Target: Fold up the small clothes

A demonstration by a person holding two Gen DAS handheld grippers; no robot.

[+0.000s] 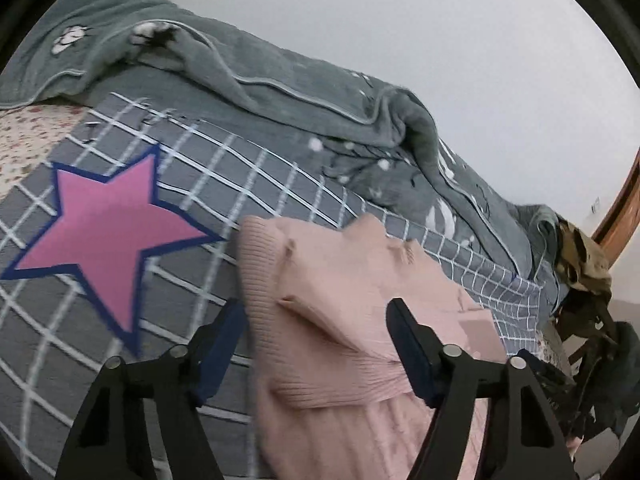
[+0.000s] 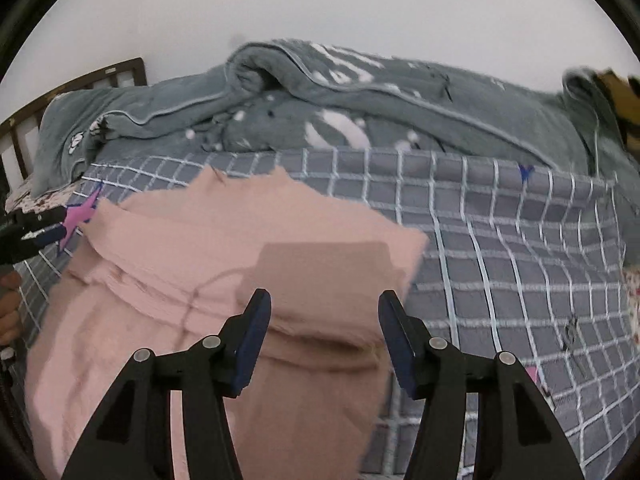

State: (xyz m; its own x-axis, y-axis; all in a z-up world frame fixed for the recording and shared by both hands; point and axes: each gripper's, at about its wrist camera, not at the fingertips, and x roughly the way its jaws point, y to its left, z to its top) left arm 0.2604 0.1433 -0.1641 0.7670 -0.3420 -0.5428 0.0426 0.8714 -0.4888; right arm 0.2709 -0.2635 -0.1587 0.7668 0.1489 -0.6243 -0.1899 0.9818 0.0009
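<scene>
On the bed, one pink sweater [image 1: 332,292] is lying partly folded on a grey checked sheet [image 1: 248,168], with one pink star [image 1: 108,224] printed on the sheet to its left in the left wrist view. One grey blanket [image 1: 280,80] is bunching along the far side by the wall, and one pile of dark clothes [image 1: 584,280] is sitting at the right end. Two grippers are showing. The left gripper [image 1: 316,312] is hovering with its jaws standing apart, roughly half open; the sweater's ribbed edge is lying between the fingers, but the pads are not pressing on it. The right gripper [image 2: 324,312] is likewise standing about half open above the folded sweater [image 2: 240,264], gripping nothing, with blurred pink cloth beneath the gap. At the right view's left edge, the left gripper [image 2: 36,232] and a hand [image 2: 10,304] are just showing.
</scene>
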